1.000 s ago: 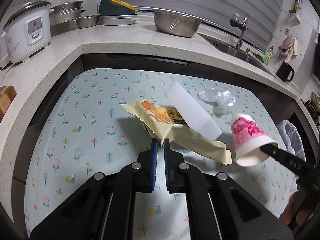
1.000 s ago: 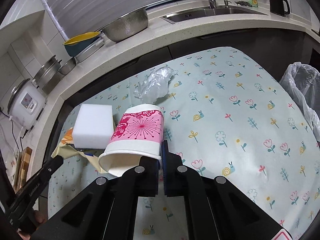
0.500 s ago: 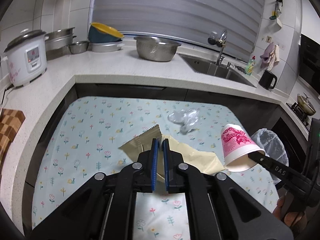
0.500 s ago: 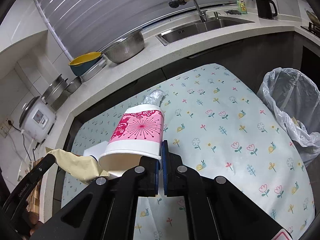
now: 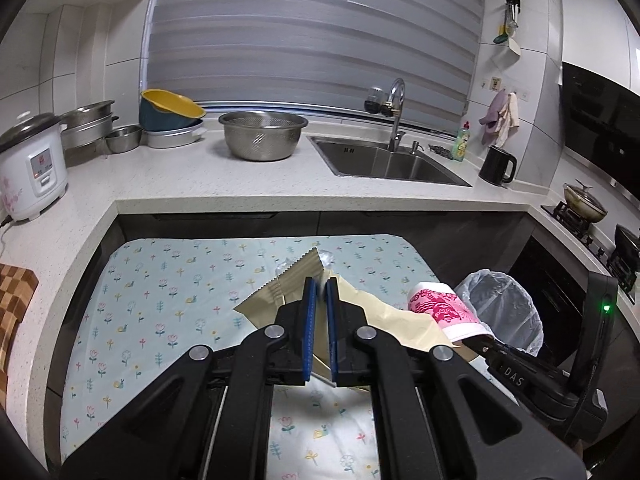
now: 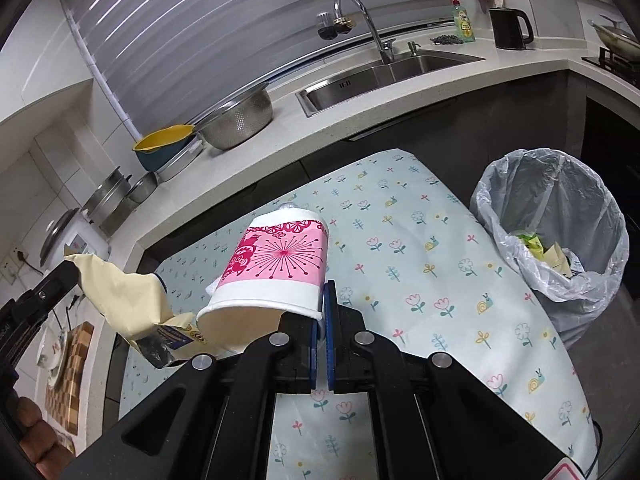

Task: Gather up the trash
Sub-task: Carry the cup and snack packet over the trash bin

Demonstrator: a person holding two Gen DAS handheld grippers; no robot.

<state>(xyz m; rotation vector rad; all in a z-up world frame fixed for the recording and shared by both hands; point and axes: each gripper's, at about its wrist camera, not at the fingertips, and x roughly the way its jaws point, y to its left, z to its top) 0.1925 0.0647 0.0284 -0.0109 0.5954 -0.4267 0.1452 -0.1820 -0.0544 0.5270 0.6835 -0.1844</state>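
My left gripper point(image 5: 319, 286) is shut on a yellow snack wrapper point(image 5: 280, 288) and holds it in the air above the flowered table point(image 5: 160, 292). The wrapper also shows in the right wrist view point(image 6: 124, 296), hanging from the left gripper. My right gripper point(image 6: 320, 292) is shut on the rim of a pink and white paper cup point(image 6: 276, 264), lifted and tipped on its side; it shows in the left wrist view point(image 5: 444, 312). A bin lined with a clear bag point(image 6: 560, 232) stands by the table's right edge and holds some trash.
A crumpled clear plastic piece point(image 5: 328, 256) lies on the table behind the wrapper. The counter carries a rice cooker point(image 5: 28, 168), a steel colander point(image 5: 262, 134), bowls, a sink point(image 5: 384, 160) and a kettle point(image 5: 496, 166). A wooden board point(image 5: 12, 304) is at the left.
Both grippers have risen from the table with their loads. The wrapper has come off the table, and the white sponge is out of view. The bin has come into full view.
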